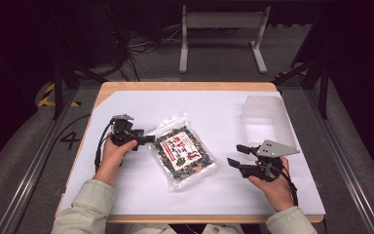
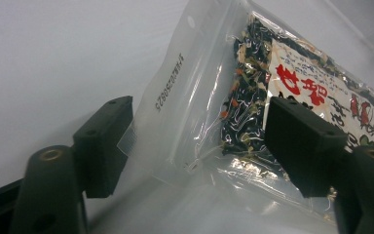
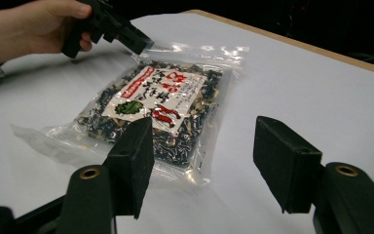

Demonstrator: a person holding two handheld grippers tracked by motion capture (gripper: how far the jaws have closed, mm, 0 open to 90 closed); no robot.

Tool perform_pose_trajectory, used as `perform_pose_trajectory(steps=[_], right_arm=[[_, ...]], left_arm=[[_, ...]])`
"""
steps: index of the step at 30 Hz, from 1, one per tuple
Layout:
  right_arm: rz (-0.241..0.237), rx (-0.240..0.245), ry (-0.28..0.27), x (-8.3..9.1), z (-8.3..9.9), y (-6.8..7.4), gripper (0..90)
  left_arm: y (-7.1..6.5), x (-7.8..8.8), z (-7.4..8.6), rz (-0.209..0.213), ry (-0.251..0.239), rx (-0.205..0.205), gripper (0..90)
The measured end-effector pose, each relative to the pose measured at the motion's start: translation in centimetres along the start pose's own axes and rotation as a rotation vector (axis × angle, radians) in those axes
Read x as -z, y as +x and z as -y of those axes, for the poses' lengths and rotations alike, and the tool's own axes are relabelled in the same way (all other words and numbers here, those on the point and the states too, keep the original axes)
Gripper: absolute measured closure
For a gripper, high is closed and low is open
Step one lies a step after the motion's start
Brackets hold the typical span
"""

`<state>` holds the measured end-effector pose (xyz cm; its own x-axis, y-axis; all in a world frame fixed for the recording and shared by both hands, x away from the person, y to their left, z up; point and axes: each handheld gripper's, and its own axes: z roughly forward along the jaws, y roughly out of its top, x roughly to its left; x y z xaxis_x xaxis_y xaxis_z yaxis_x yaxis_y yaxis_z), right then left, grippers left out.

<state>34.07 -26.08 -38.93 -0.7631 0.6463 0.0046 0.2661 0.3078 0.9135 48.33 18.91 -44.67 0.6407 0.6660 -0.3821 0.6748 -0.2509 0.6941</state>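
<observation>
The left gripper (image 1: 147,139) is held level at the upper left corner of a clear plastic pouch of dark dried flakes with a white-and-red printed label (image 1: 184,152). In the left gripper view its black jaws are seen standing apart, with the pouch's clear sealed top strip (image 2: 175,107) lying between them; a gap can be seen between the pads and the plastic, so nothing is clamped. The left hand (image 1: 114,151) is wrapped around the gripper's body, and a pale green sleeve (image 1: 85,207) is seen behind it.

The right gripper (image 1: 237,155) is held low on the other side of the pouch – its jaws are parted, with nothing between them, and the pouch's lower right edge is seen just ahead of them. The pouch lies flat and slantwise near the middle of a white sheet (image 1: 126,195) spread over a wooden table (image 1: 185,86) – well apart from it, at the far right, a translucent plastic tub (image 1: 268,122) is seen
</observation>
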Motion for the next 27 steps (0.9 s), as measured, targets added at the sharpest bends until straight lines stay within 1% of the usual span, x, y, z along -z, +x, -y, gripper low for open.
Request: perform_pose_trajectory(steps=[1,2,4,5,6,7,8,11,12,13,14,15,18,19,20,21,24,26,27], right_arm=[[-0.003,-0.003,-0.006,0.0,0.0,0.0,40.5],[-0.003,-0.002,-0.008,0.1,-0.1,0.0,40.5],[-0.004,-0.002,-0.009,0.1,-0.1,0.0,40.4],[-0.002,0.000,-0.006,0.1,-0.1,0.0,40.4],[-0.001,0.001,-0.005,0.1,-0.1,0.0,40.4],[-0.002,0.001,-0.004,0.0,-0.1,0.0,40.3],[-0.004,-0.003,-0.002,0.0,-0.1,0.0,40.1],[-0.003,-0.001,0.000,-0.1,-0.1,0.1,39.8],[-0.003,-0.001,0.000,-0.1,-0.1,0.1,39.7],[-0.004,-0.001,-0.001,-0.1,-0.2,0.1,39.6],[-0.003,-0.001,0.000,-0.1,-0.2,0.1,39.6],[-0.004,-0.001,0.001,-0.1,-0.2,0.1,39.5],[-0.005,0.000,0.004,-0.2,-0.2,0.1,39.4],[-0.006,0.000,0.005,-0.2,-0.2,0.1,39.4],[-0.006,0.001,0.004,-0.2,-0.2,0.1,39.4],[-0.006,0.003,0.005,-0.2,-0.2,0.1,39.4],[-0.006,0.004,0.006,-0.3,-0.2,0.2,39.4],[-0.008,0.005,0.006,-0.3,-0.2,0.2,39.3],[-0.009,0.004,0.005,-0.3,-0.2,0.2,39.4]], left_arm=[[0.0,0.0,0.0,-0.004,0.004,-0.009,32.8],[-0.1,0.1,0.0,-0.004,0.008,-0.007,34.1],[-0.2,0.1,0.0,-0.012,0.021,-0.019,40.8],[-0.2,0.1,0.0,-0.015,0.025,-0.023,42.1],[-0.3,0.0,0.0,-0.024,0.035,-0.035,42.6],[-0.5,-0.1,0.0,-0.044,0.048,-0.050,43.0],[-0.5,-0.2,0.0,-0.052,0.060,-0.059,43.6],[-0.6,-0.2,0.0,-0.061,0.062,-0.063,46.4],[-0.6,-0.1,0.1,-0.075,0.063,-0.069,49.2],[-0.6,-0.1,0.1,-0.075,0.064,-0.068,53.4],[-0.7,-0.1,0.1,-0.088,0.070,-0.072,56.0],[-0.7,-0.1,0.1,-0.093,0.073,-0.078,59.6],[-1.1,-0.2,0.1,-0.110,0.091,-0.107,63.7],[-1.3,-0.2,0.0,-0.109,0.100,-0.111,64.9],[-1.4,-0.3,0.0,-0.120,0.113,-0.126,65.4],[-1.5,-0.2,0.0,-0.122,0.121,-0.126,66.4],[-1.6,-0.2,0.0,-0.128,0.119,-0.130,70.7],[-1.7,-0.2,0.0,-0.139,0.114,-0.137,78.4],[-1.7,-0.2,0.0,-0.154,0.122,-0.151,88.7]])
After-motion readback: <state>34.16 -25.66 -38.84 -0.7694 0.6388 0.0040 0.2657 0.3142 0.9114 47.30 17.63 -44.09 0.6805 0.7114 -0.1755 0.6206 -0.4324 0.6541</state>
